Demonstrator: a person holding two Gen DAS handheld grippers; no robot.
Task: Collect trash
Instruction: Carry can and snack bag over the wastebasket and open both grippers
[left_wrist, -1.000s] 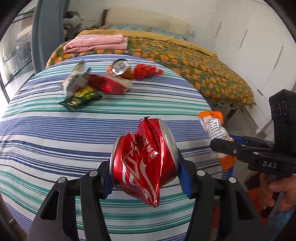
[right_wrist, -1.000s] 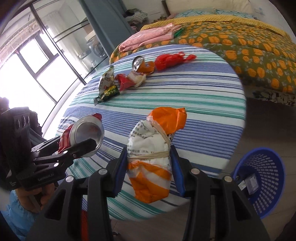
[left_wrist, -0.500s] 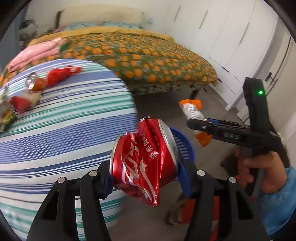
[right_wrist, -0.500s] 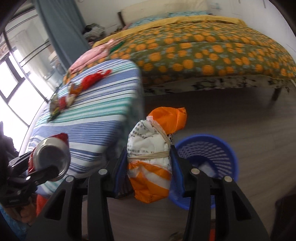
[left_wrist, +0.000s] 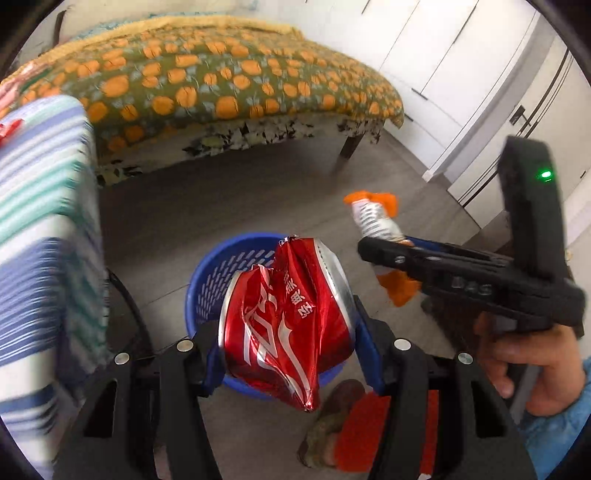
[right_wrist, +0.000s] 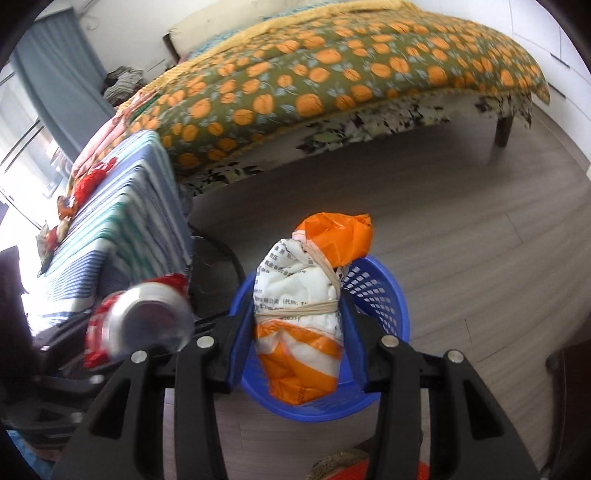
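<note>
My left gripper (left_wrist: 286, 343) is shut on a crushed red can (left_wrist: 284, 321) and holds it above a blue plastic basket (left_wrist: 210, 280) on the floor. My right gripper (right_wrist: 297, 332) is shut on a tied orange and white wrapper bundle (right_wrist: 299, 306), held over the same blue basket (right_wrist: 384, 302). The can also shows in the right wrist view (right_wrist: 140, 321) at the left of the bundle. The bundle also shows in the left wrist view (left_wrist: 376, 221), to the right of the can.
The table with the blue and green striped cloth (right_wrist: 110, 236) stands at the left with several pieces of trash (right_wrist: 85, 184) on it. A bed with an orange-patterned cover (left_wrist: 221, 85) lies behind. White cupboards (left_wrist: 461, 74) line the right wall.
Both grippers have swung right, away from the table, and now hold the can and the bundle over the blue basket on the floor.
</note>
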